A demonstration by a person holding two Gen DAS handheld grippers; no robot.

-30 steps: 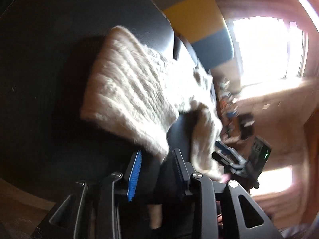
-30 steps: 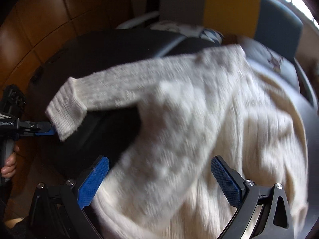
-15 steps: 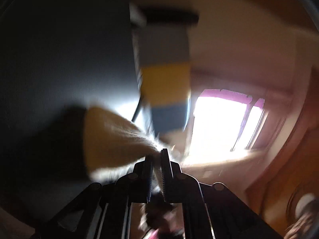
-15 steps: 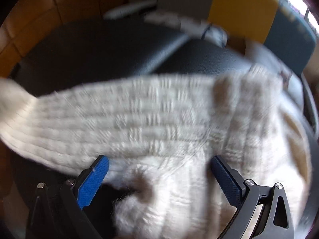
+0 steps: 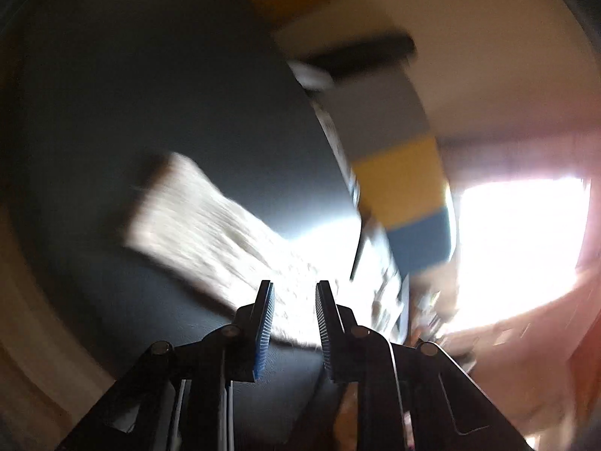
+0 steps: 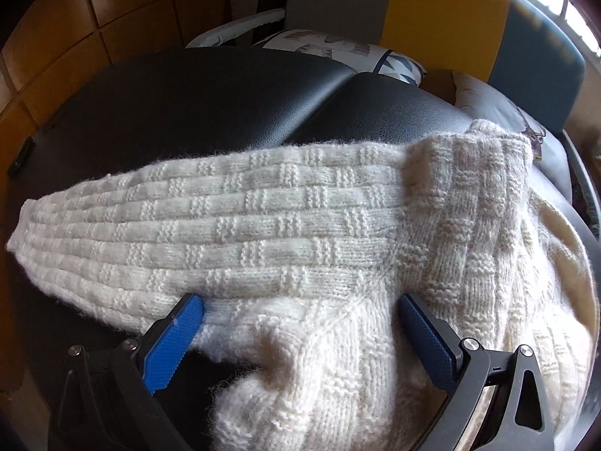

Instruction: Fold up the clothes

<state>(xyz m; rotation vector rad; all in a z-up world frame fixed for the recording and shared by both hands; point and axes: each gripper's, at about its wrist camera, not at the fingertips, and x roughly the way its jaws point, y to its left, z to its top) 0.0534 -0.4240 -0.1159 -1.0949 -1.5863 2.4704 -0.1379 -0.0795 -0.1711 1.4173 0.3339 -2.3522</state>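
Here, cream sweater (image 6: 300,233) on black cushion (image 6: 188,105), right claw (image 6: 300,334) spread wide, left claw (image 5: 294,323) slightly parted, empty

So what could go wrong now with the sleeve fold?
1. The sleeve lies across the black cushion, and its cuff reaches the cushion's left edge, so it may slip off.
2. The open right gripper straddles bunched knit of the sweater; closing might pinch several layers.
3. The left gripper view is blurred, so its aim is uncertain.
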